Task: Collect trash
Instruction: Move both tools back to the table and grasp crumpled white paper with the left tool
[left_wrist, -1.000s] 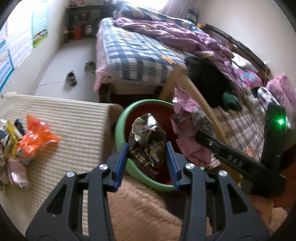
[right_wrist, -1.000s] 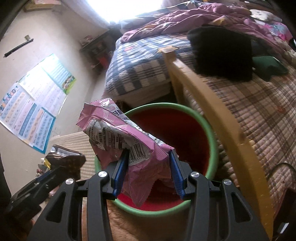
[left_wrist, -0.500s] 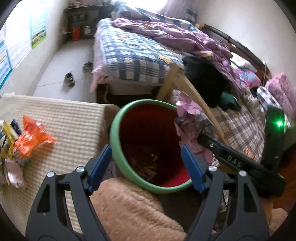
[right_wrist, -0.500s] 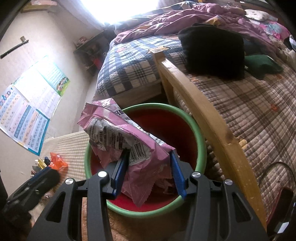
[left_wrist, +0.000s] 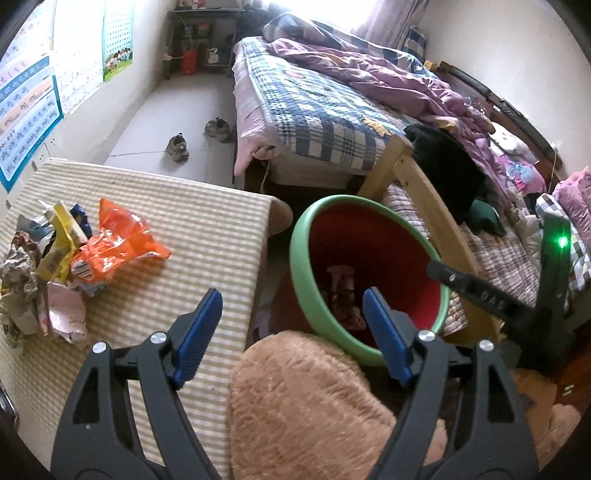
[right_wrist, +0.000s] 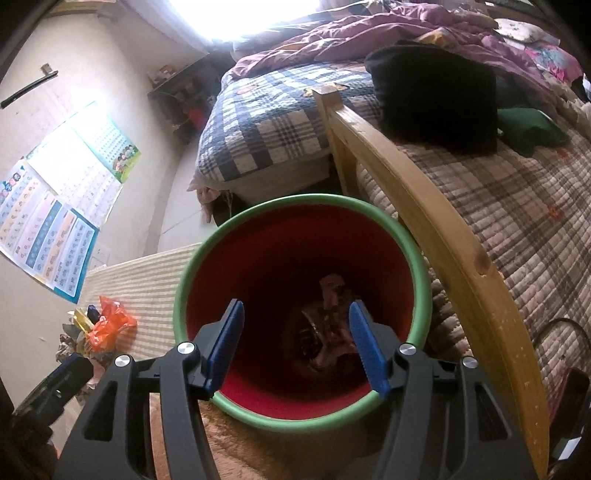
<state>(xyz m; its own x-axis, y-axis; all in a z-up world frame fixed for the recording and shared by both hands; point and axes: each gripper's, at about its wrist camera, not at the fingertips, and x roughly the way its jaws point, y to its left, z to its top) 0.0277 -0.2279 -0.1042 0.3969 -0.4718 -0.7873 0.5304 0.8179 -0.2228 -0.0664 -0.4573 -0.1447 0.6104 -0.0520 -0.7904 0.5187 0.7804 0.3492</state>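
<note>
1. The left gripper (left_wrist: 291, 325) is hanging with its blue-padded jaws spread wide and nothing between them, over the gap between the striped tabletop (left_wrist: 177, 229) and the green-rimmed red bin (left_wrist: 306, 291).
2. The right gripper (right_wrist: 295, 343) is hovering straight above the bin's mouth (right_wrist: 417, 258), jaws likewise parted and gripping nothing.
3. Only the left wrist view is taking in the whole trash pile: an orange snack bag (left_wrist: 118, 236), a yellow wrapper (left_wrist: 61, 240), a pale pink wrapper (left_wrist: 64, 306) and crumpled silvery foil (left_wrist: 18, 273) are lying together near the table's left edge, well apart from the bin.
4. The right wrist view is catching just a corner of that heap, with the orange bag (right_wrist: 109, 325) showing at the far left.
5. Only the right wrist view is looking down to the bin's floor, where a pink wrapper (right_wrist: 332, 288) and darker crumpled packaging (right_wrist: 314, 339) are lying.
6. From the left, a single pink wrapper (left_wrist: 341, 291) is showing in the bin, partly behind the near rim.
7. The bin's depths are sitting in shadow, so the pieces are hard to count.
8. A fuzzy tan cushion (left_wrist: 306, 402) is covering the bin's base, and the wooden bed rail (right_wrist: 424, 221) is running just beside its right rim.
</note>
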